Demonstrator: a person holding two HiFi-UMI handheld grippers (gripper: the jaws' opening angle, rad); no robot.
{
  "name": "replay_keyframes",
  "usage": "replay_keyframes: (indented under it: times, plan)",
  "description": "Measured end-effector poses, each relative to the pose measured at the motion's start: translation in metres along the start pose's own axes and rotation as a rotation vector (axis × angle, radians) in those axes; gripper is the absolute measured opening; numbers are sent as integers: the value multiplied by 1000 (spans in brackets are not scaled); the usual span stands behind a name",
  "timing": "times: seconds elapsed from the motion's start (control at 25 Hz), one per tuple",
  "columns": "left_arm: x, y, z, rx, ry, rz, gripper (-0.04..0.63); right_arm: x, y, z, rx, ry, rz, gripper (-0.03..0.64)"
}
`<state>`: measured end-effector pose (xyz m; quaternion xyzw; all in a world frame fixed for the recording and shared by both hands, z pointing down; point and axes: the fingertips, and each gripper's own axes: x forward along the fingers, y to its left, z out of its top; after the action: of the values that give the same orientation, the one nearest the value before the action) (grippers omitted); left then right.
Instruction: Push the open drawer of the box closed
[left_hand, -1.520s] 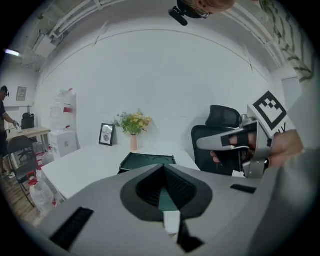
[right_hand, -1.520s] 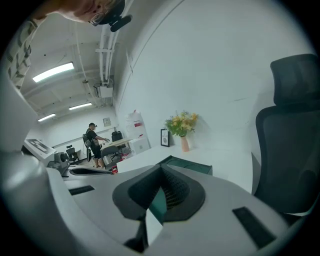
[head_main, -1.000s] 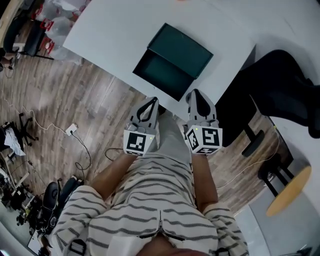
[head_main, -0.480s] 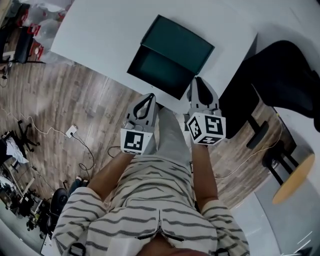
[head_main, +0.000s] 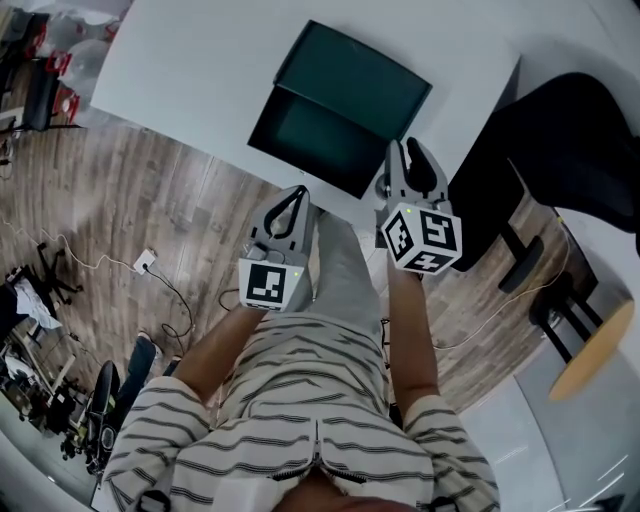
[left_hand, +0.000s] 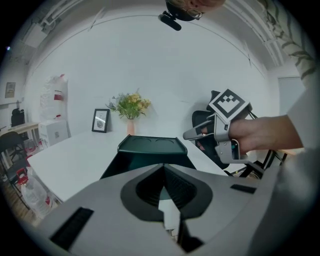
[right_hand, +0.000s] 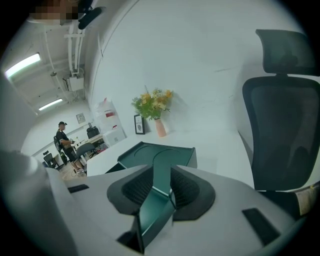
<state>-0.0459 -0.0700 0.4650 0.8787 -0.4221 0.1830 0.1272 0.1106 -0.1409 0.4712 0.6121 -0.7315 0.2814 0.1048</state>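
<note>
A dark green box (head_main: 358, 82) sits on the white table (head_main: 190, 60), its drawer (head_main: 312, 135) pulled out toward me. The box (left_hand: 148, 144) also shows ahead in the left gripper view. My left gripper (head_main: 298, 193) hovers short of the table edge, below the drawer's front, with its jaws shut and empty. My right gripper (head_main: 410, 148) is at the drawer's front right corner, over the table edge. Its jaws are opening with nothing between them; through their gap in the right gripper view I see the box (right_hand: 161, 152).
A black office chair (head_main: 565, 140) stands right of the table. At the table's far side are a vase of flowers (right_hand: 159, 124) and a picture frame (right_hand: 139, 124). A round wooden stool (head_main: 590, 355) and floor cables (head_main: 150, 265) lie around me.
The right gripper has moved forward to the drawer's front right corner and its jaws have parted. The left gripper has stayed where it was, shut.
</note>
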Motion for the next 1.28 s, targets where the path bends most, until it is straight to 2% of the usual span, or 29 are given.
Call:
replay_keyframes:
  times: [0.32,0.52,0.72,1.08,1.28]
  plan:
    - [5,0,-6,-12,8,1,-3,18,-23,-6,61,42,-42,106]
    - [9,0,-11,-5,18,4,-3,30,-36,-10,119,71,-34,93]
    - [11,2,-17,10,31,5,-3,37,-44,-6,130,80,-40,94]
    - [9,5,-22,-36,43,37,-3,46,-47,-18,236,116,49,95]
    - [11,10,-28,-48,52,73,-3,47,-46,-16,219,135,60,97]
